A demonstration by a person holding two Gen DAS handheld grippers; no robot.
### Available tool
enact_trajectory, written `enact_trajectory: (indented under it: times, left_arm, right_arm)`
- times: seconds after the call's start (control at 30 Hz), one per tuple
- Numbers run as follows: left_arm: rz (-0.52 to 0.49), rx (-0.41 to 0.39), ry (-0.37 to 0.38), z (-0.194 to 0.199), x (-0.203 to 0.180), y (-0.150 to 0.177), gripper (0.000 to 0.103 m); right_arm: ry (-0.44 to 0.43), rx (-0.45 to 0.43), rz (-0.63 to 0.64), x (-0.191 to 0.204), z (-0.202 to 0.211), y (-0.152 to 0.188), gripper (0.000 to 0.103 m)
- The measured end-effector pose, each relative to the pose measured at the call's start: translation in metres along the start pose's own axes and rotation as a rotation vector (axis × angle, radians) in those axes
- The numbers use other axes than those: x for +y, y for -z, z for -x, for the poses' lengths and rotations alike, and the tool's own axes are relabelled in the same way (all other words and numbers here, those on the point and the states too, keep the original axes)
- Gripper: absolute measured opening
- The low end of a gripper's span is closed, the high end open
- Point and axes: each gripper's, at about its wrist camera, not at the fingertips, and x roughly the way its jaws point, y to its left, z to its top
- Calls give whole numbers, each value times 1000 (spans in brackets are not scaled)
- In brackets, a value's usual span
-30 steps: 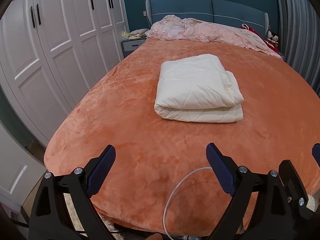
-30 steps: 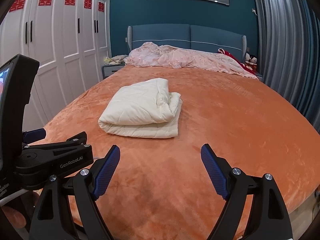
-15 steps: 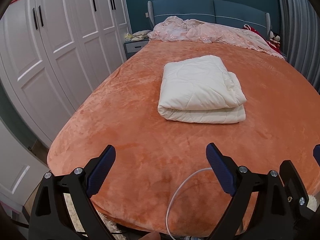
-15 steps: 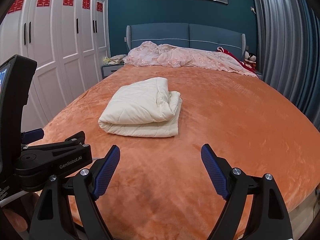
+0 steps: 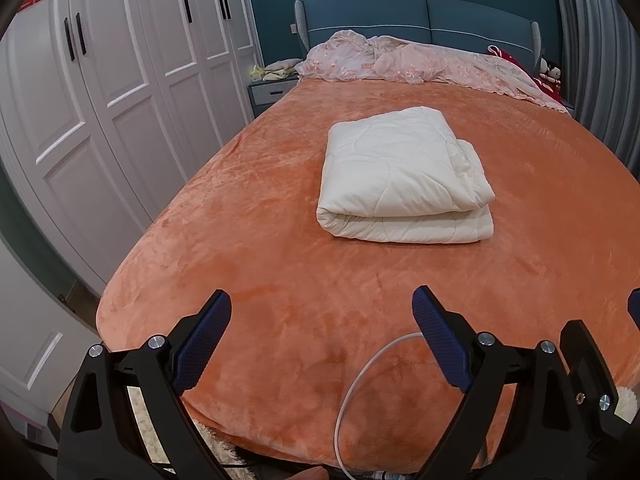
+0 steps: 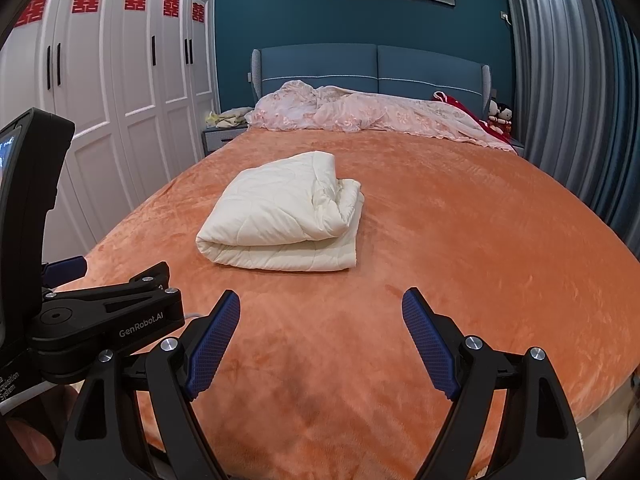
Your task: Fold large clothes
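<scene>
A cream quilted comforter [image 5: 404,176] lies folded in a thick rectangle in the middle of the orange bed [image 5: 248,248]. It also shows in the right wrist view [image 6: 284,216]. My left gripper [image 5: 322,316] is open and empty, held above the bed's near edge, well short of the comforter. My right gripper [image 6: 321,320] is open and empty, also near the foot of the bed. The left gripper's body [image 6: 104,320] shows at the left of the right wrist view.
A crumpled pink cover [image 6: 360,114] lies along the blue headboard [image 6: 376,64]. White wardrobes [image 5: 120,80] line the left side. A bedside table [image 5: 268,94] stands at the far left corner. Grey curtains [image 6: 560,80] hang at the right. A white cable [image 5: 360,384] loops below the left gripper.
Both grippers have drifted slightly; the bed and comforter sit a little lower and farther right in the left view. The comforter has not moved on the bed. Both grippers stay open.
</scene>
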Motion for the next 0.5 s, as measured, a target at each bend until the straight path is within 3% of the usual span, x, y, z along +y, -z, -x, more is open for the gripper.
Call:
enact_trajectory:
  times: [0.5]
  left_arm:
    - [-7, 12, -5, -4, 0, 3, 89]
  right_arm:
    - [-1, 3, -2, -1, 0, 0, 81]
